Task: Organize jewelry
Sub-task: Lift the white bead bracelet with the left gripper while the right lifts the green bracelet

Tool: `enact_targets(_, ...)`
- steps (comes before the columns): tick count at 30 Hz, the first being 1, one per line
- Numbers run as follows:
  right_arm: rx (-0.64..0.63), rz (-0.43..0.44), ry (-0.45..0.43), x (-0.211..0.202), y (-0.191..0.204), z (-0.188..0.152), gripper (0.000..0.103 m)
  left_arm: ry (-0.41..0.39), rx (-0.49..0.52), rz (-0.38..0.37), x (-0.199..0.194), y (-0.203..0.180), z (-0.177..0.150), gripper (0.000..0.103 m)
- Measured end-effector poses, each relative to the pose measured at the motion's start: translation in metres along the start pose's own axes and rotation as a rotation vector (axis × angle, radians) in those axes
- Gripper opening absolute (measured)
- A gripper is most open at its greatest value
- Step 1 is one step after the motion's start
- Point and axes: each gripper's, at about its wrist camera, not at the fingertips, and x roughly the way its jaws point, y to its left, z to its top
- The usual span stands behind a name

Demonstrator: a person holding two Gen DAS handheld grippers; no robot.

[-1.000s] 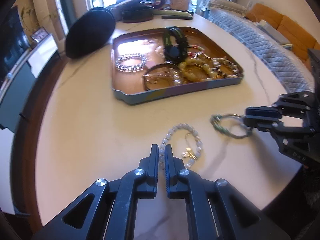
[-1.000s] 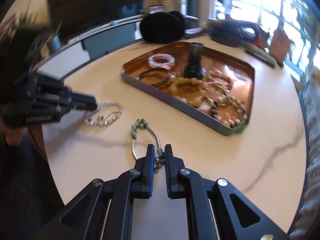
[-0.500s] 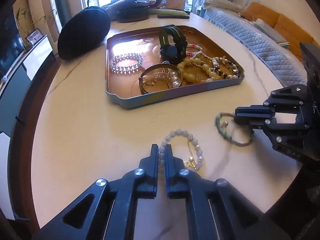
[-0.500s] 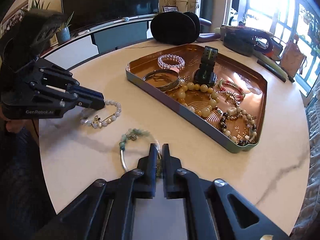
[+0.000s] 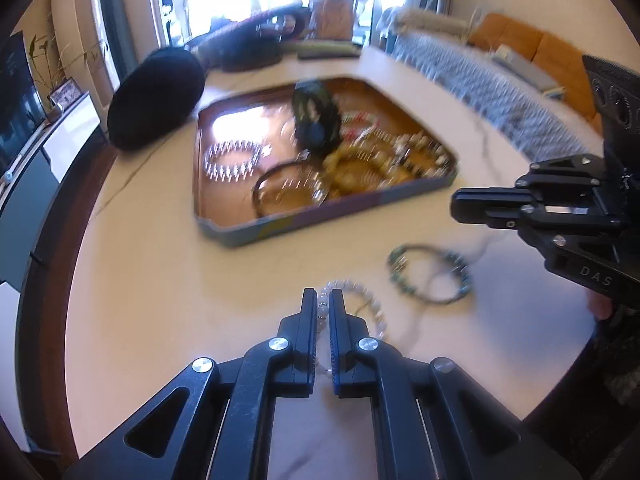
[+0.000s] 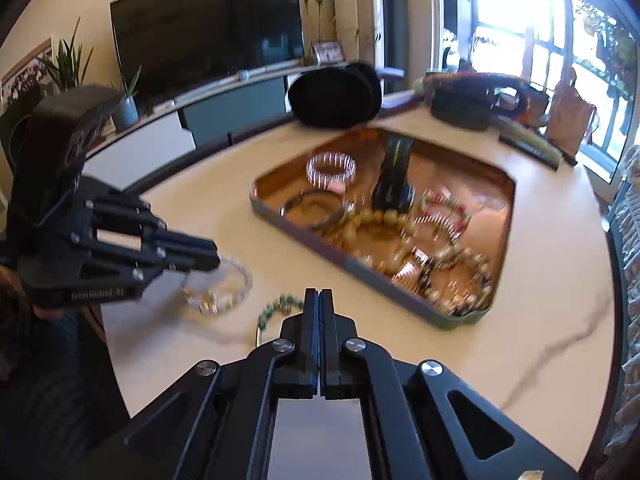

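Note:
My left gripper (image 5: pixel 323 296) is shut on a white bead bracelet (image 5: pixel 366 300), held just above the round table; it also shows in the right wrist view (image 6: pixel 224 284). A green bead bracelet (image 5: pixel 432 276) lies loose on the table to its right; it shows partly in the right wrist view (image 6: pixel 276 308). My right gripper (image 6: pixel 319 294) is shut and empty, raised above that green bracelet, and appears in the left wrist view (image 5: pixel 460 206). A copper tray (image 5: pixel 280 224) holds several bracelets and a dark watch (image 5: pixel 316 120).
A black round cushion (image 5: pixel 156 100) sits beyond the tray's left corner. A dark bag (image 6: pixel 476 100) and flat items lie at the table's far edge. The table's brown rim (image 5: pixel 44 240) curves on the left. A TV (image 6: pixel 208 40) stands behind.
My right gripper let go of the green bracelet and rose, jaws fully together. The green bracelet now lies on the table. My left gripper still holds the white bracelet and lifted slightly.

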Motion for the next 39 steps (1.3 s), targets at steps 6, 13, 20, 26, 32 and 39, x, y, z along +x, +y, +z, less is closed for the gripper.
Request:
enact_targets(6, -0.009, -0.034, -0.001, -0.005, 0.003, 0.002, 0.000, -0.071, -0.034, 0.011, -0.016, -0.002, 0.005, 0.006)
enact_targets(13, 0.030, 0.023, 0.110, 0.022, 0.012, -0.011, 0.031, -0.050, -0.085, 0.030, -0.021, 0.010, -0.002, 0.006)
enact_targets(20, -0.030, 0.014, 0.160, 0.041, 0.034, -0.018, 0.063, -0.054, -0.105, 0.053, -0.028, 0.012, -0.007, 0.006)
enact_targets(26, 0.018, -0.015, 0.158, 0.045, 0.021, -0.015, 0.009, -0.052, -0.111, 0.053, -0.029, 0.012, -0.007, 0.006)
enact_targets(32, 0.016, -0.022, 0.159, 0.043, 0.022, -0.014, 0.007, -0.050, -0.102, 0.055, -0.027, 0.011, -0.007, 0.006)
enact_targets(39, 0.028, -0.015, 0.133, 0.033, 0.020, -0.009, 0.000, -0.067, -0.110, 0.051, -0.032, 0.014, -0.007, 0.006)
